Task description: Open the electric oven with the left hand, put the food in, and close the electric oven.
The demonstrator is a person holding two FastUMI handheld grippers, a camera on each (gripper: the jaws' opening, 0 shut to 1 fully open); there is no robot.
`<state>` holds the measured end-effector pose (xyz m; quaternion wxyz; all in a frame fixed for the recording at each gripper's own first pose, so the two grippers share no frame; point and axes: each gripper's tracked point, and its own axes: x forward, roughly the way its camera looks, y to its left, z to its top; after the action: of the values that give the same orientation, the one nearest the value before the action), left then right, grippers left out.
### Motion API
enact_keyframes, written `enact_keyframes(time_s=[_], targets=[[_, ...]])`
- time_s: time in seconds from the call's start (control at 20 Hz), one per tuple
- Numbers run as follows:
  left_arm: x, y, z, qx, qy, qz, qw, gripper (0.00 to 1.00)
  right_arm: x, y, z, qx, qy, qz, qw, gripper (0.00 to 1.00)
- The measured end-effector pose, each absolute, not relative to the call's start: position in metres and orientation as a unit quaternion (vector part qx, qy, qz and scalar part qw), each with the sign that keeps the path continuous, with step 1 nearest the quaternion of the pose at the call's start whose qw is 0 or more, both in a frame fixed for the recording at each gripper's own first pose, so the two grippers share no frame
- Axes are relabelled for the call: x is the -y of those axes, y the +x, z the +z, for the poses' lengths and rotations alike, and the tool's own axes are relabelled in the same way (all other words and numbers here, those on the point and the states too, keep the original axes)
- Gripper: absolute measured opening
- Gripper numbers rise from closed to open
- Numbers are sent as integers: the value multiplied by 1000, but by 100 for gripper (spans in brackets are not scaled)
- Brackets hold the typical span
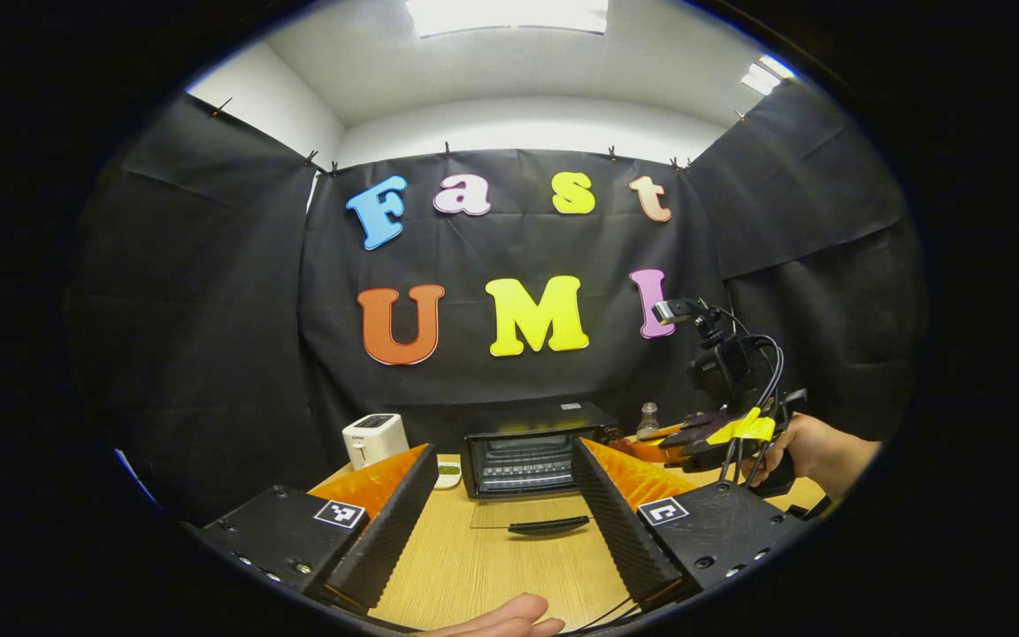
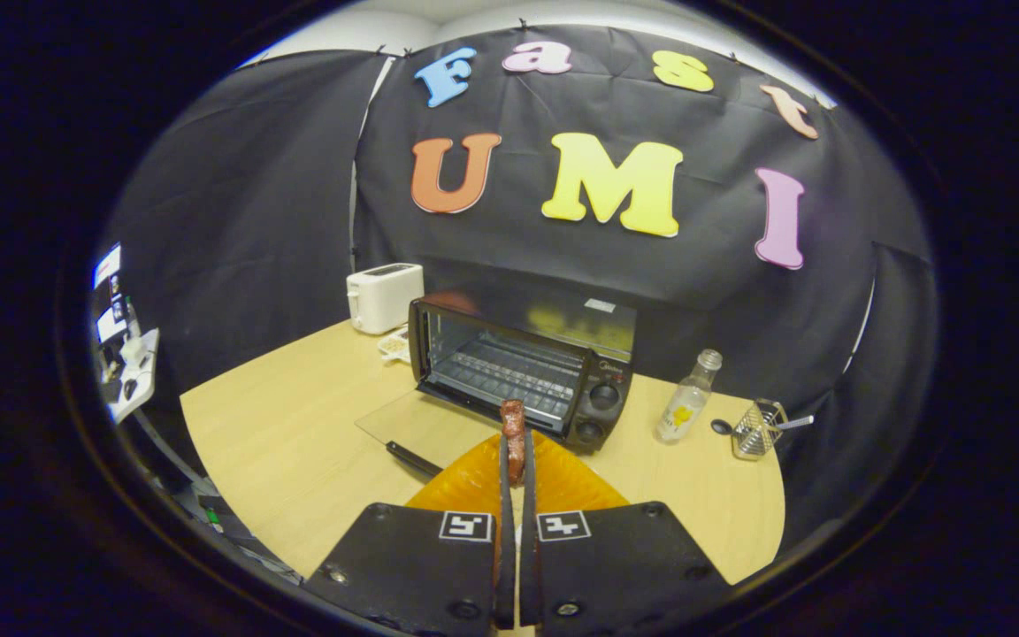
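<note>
The food [image 2: 512, 427] is clamped in the right hand-held gripper [image 2: 514, 460] — the open oven [image 2: 523, 372] lies just ahead; the left hand-held gripper [image 1: 504, 513] is held apart.

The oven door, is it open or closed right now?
Open. The oven door lies folded down flat over the table, and the wire rack inside is exposed.

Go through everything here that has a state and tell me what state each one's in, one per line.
Electric oven: door dropped flat open, rack bare.
Food: clamped in the right gripper, short of the oven.
Left gripper: jaws wide open, holding nothing.
Glass bottle: upright, capped.
Toaster: upright, slots look vacant.
</note>
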<state>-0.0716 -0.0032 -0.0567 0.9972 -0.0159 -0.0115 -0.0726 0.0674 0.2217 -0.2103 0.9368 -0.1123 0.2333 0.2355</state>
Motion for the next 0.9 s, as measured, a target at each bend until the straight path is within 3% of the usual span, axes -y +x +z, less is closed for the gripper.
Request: enact_keyframes(time_s=[0.45,0.75,0.9], targets=[[-34,-65,-75,-2,-25,-45,999,96,-303,111,-236,-167,-47,216,961,5],[-51,-50,-92,-13,-28,-37,999,96,-331,160,-270,-185,59,198,961,5],[-55,-42,-105,-32,-33,-35,998,96,-340,188,-284,-212,158,200,943,5]])
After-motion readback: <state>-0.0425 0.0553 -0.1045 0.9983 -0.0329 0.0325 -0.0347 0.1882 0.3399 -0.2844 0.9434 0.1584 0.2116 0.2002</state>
